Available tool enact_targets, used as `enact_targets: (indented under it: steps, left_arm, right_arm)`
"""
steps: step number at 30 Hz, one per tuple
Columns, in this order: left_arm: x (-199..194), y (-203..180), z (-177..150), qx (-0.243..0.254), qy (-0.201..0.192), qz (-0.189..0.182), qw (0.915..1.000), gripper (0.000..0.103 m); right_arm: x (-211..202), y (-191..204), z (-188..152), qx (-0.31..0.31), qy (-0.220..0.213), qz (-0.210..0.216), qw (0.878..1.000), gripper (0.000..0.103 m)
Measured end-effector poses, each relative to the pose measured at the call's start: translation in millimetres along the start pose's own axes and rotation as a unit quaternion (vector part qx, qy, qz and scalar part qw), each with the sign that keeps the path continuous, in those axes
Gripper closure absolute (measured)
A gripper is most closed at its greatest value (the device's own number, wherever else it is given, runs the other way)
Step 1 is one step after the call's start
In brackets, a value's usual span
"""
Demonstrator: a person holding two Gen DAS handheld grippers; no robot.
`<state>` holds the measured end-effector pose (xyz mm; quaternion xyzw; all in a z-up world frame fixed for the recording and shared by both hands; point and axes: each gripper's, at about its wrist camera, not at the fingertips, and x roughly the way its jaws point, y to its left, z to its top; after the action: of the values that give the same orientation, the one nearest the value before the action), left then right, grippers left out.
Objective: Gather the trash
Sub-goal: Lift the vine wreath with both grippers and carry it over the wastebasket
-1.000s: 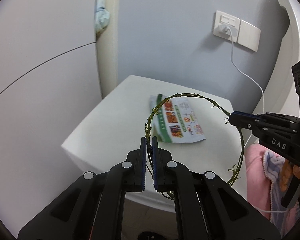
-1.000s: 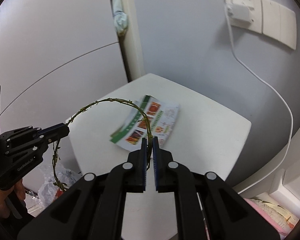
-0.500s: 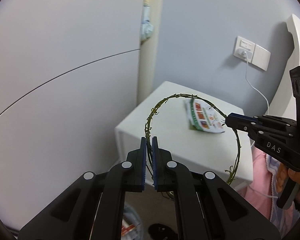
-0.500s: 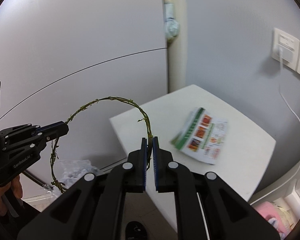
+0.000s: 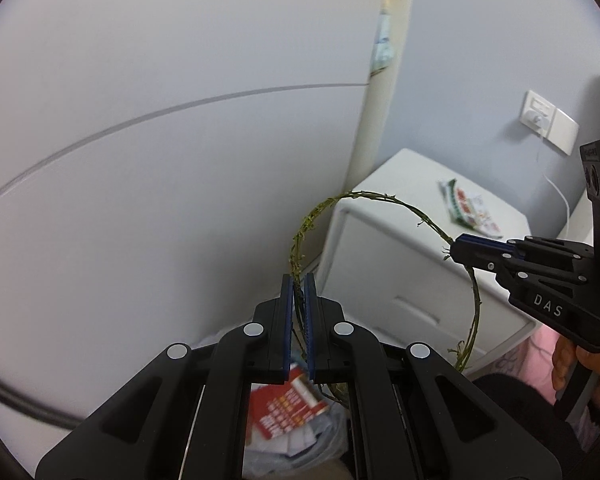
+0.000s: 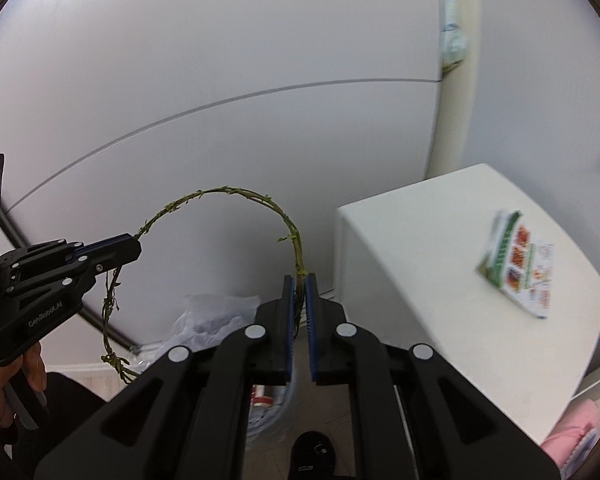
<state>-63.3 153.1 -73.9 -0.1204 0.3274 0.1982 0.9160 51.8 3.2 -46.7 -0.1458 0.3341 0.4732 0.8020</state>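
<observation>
Below and ahead of our tools sits the trash bag [image 5: 300, 436], under the twig wreath [image 5: 380, 197] we hold between us; left gripper [image 5: 299, 292] and right gripper [image 6: 299, 292] each pinch its rim, left nearer.

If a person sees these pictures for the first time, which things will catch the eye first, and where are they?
First comes the green twig ring, held in the air between both tools: the left hand-held gripper and the right hand-held gripper are each shut on it. Behind it, a colourful leaflet lies on the white cabinet. Low down, a plastic bag holds red printed paper.
</observation>
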Motion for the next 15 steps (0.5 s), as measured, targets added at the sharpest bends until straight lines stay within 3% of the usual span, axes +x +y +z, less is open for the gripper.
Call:
enact_targets:
  steps: [8, 15]
  left_arm:
    - [8, 48, -48, -0.045, 0.037, 0.023, 0.9981, 0.099]
    - [33, 71, -82, -0.046, 0.078, 0.037, 0.9952, 0.099]
  right_arm:
    - [46, 36, -25, -0.026, 0.045, 0.017, 0.998, 0.095]
    - [94, 57, -52, -0.031, 0.096, 0.024, 0.995, 0.095]
